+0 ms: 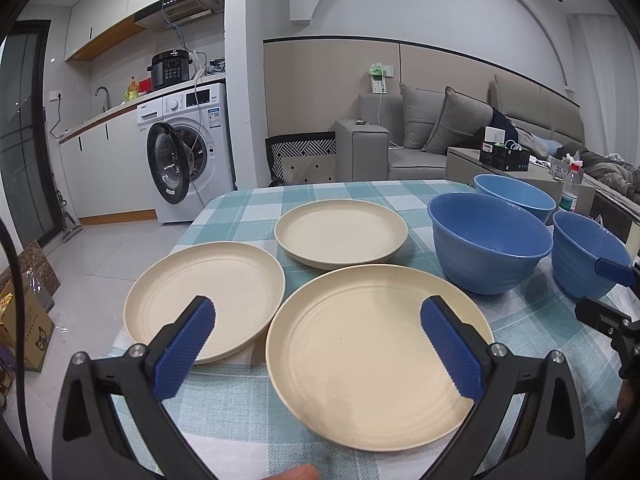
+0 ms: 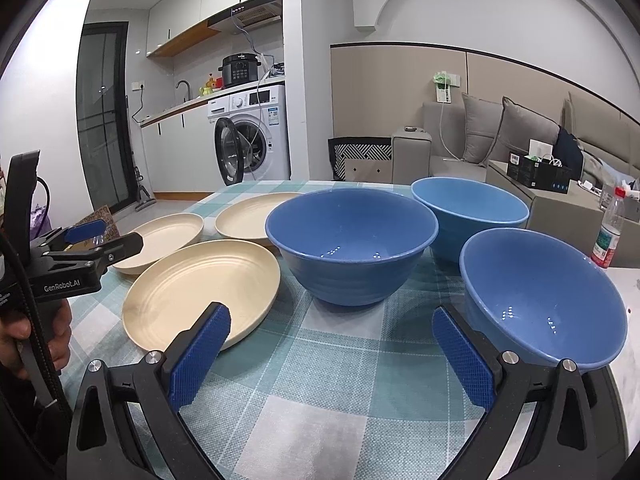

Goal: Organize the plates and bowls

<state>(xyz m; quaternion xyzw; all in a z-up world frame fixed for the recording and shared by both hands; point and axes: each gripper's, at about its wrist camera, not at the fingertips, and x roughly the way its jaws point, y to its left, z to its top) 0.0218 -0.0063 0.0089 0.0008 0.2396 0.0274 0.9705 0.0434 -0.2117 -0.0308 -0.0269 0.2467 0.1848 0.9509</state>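
Plates, three cream round plastic ones (image 1: 376, 352), unstacked on checked surface (image 2: 320, 360): with left gripper (image 1: 316, 344) fingers spread, slide under nearest rim, lift level.

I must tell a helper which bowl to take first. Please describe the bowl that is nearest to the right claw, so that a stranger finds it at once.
Find the table with the checked cloth; three blue bowls stand on its right half. The nearest bowl sits at the table's right edge, beside the open right claw. Unlike the middle bowl and far bowl, no plate lies near it.
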